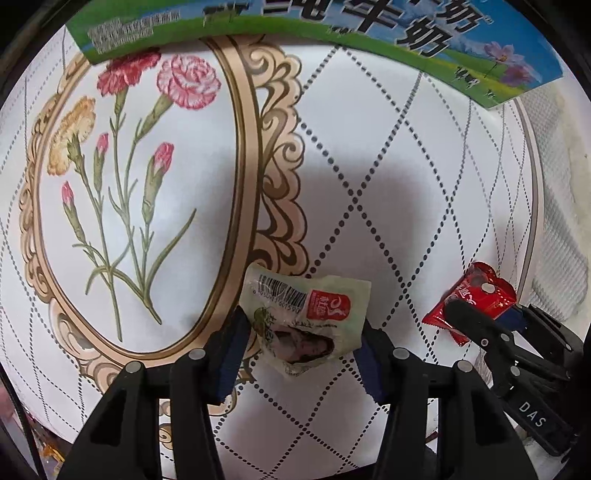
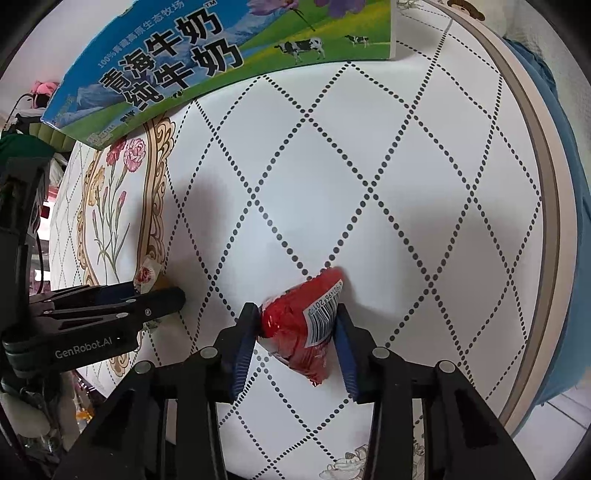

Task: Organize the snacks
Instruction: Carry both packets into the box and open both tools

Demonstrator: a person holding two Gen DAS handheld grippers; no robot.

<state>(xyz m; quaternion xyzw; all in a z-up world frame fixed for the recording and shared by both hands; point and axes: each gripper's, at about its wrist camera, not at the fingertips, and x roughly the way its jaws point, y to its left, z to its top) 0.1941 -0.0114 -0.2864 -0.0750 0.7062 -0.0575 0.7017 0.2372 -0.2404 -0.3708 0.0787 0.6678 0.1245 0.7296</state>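
My left gripper (image 1: 301, 332) is shut on a pale green snack packet (image 1: 306, 317) with a barcode and a red logo, held just above the tablecloth. My right gripper (image 2: 295, 325) is shut on a red snack packet (image 2: 303, 328) with a white barcode label. In the left wrist view the right gripper (image 1: 480, 314) shows at the right with the red packet (image 1: 476, 291). In the right wrist view the left gripper (image 2: 155, 295) shows at the left, the green packet (image 2: 147, 275) peeking out of it.
A milk carton box (image 1: 332, 29) printed with blue sky, grass and cows stands at the far edge of the table; it also shows in the right wrist view (image 2: 207, 62). The round table (image 2: 406, 184) has a white quilted cloth with a carnation motif (image 1: 122, 166). Its rim (image 2: 546, 221) curves at the right.
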